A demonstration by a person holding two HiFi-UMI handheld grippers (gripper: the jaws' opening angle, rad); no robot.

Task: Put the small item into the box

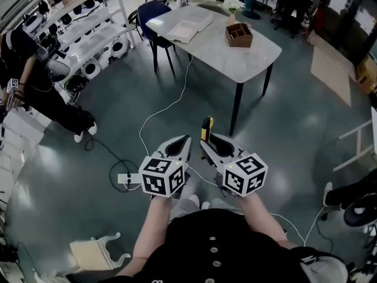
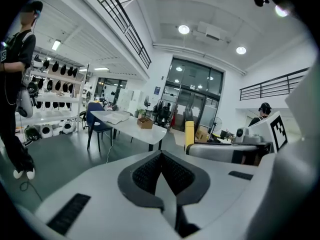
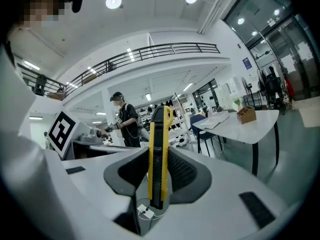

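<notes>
Your right gripper (image 3: 160, 153) is clamped on knife (image 3: 159, 126): yellow-black, upright between pads, top end poking past jaw tips. Your left gripper (image 2: 161, 158) has jaws together, nothing between. Both grippers side by side near your body, over grey floor (image 1: 106, 128), aimed slightly down. Box (image 1: 238, 35): brown, open top, on far white table (image 1: 250, 61), toward its right part, well apart from knife. Open book (image 1: 188, 25) left of box on table. Blue chair (image 1: 154, 13) at table's far left. White cable (image 1: 168, 108) runs across floor from table.
</notes>
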